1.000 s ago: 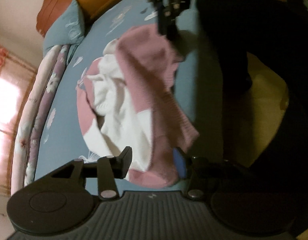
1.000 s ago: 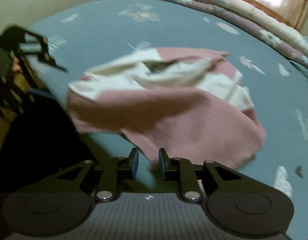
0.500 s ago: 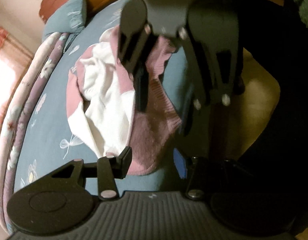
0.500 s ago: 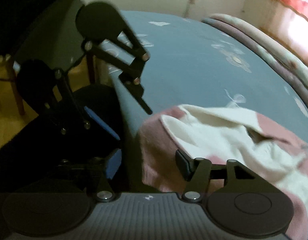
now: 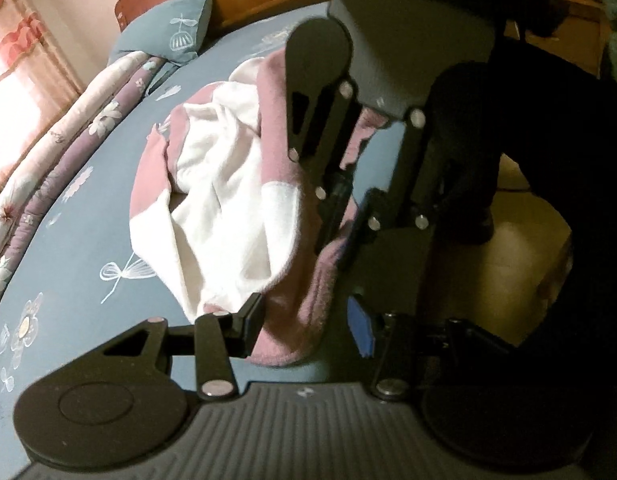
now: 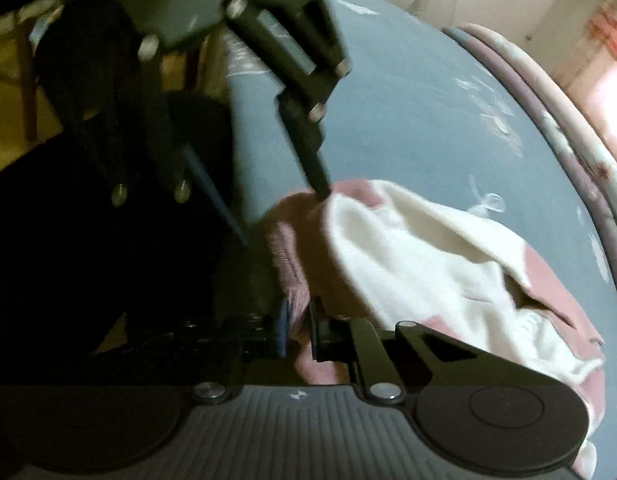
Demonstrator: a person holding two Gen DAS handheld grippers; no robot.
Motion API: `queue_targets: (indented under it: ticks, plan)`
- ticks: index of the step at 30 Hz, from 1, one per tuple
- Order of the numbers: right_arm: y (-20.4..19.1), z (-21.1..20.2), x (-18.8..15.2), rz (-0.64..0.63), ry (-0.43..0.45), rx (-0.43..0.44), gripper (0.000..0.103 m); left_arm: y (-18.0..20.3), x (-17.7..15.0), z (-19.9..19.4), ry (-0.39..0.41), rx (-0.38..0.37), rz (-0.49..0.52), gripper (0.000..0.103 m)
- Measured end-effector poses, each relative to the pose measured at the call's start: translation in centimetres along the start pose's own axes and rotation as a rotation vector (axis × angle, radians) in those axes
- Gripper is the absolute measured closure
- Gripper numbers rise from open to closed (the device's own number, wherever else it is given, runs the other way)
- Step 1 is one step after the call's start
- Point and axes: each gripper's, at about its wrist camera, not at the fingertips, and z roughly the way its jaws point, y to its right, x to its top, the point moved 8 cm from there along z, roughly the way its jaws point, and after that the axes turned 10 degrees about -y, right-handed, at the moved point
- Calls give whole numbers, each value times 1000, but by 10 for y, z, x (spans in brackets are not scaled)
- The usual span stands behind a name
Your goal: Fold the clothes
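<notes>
Here the crumpled pink-and-white knit sweater [image 5: 236, 208] lies on the blue flower-print bedsheet [image 5: 68, 248] near its edge; right gripper [image 6: 298, 326] has just closed, jaws pinching the pink hem; left gripper [image 5: 308, 328] stands half open, pink fabric between its fingers, pads not pressing; floral quilt [image 5: 48, 148] lies beyond.
</notes>
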Motion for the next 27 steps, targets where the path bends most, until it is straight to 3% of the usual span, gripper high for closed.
queue_targets:
  ticks: [4,9,12,16,20,27]
  plan:
    - [16,-18,4,63,31,26,90,1,7,4,28,35,39,53]
    - [31,-36,5,133,69,56,90,1,20,-5,87,184,119,53]
    - [37,-46,3,186,93,93,90,4,26,-12,117,210,165,52]
    - [38,-54,0,228,114,133,90,6,33,-1,74,218,225,53]
    - [40,-55,-4,246,114,128,90,7,40,13,28,216,259,78]
    - [54,-48,-9,286,111,111,90,5,45,14,15,227,280,90]
